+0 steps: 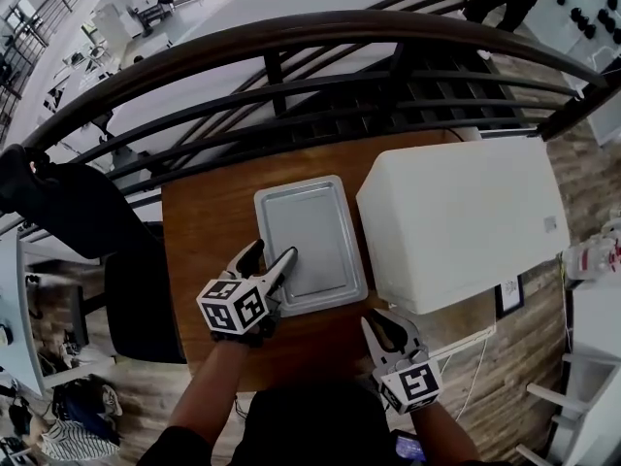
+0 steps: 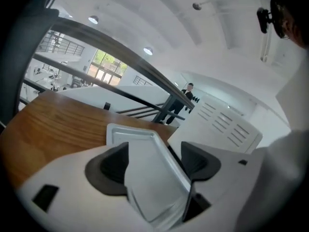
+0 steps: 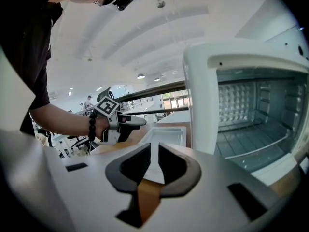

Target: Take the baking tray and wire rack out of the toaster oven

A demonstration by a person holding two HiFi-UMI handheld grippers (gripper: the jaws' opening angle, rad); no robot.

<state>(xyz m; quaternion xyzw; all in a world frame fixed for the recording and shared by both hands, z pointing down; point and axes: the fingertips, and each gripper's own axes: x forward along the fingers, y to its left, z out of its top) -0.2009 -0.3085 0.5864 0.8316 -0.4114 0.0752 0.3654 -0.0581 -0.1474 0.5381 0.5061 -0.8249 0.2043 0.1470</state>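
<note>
Head view: grey rectangular metal baking tray (image 1: 310, 236) lies flat on brown wooden desk (image 1: 206, 226) beside white toaster oven (image 1: 456, 216); left tool (image 1: 273, 251) gapes empty over its near edge, right tool (image 1: 381, 324) narrowly parted, empty.

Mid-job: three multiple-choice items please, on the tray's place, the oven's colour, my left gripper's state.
1. Relative to the toaster oven, the baking tray lies: A inside it; B on the wooden table beside it; C on top of it.
2. The oven's casing is: A black; B white; C red.
3. The jaws of the left gripper are: A apart, gripping nothing; B shut on the tray; C shut, empty.
Answers: B, the tray rests flat on the table; B, the casing is plainly white; A, both views show the jaws spread.
</note>
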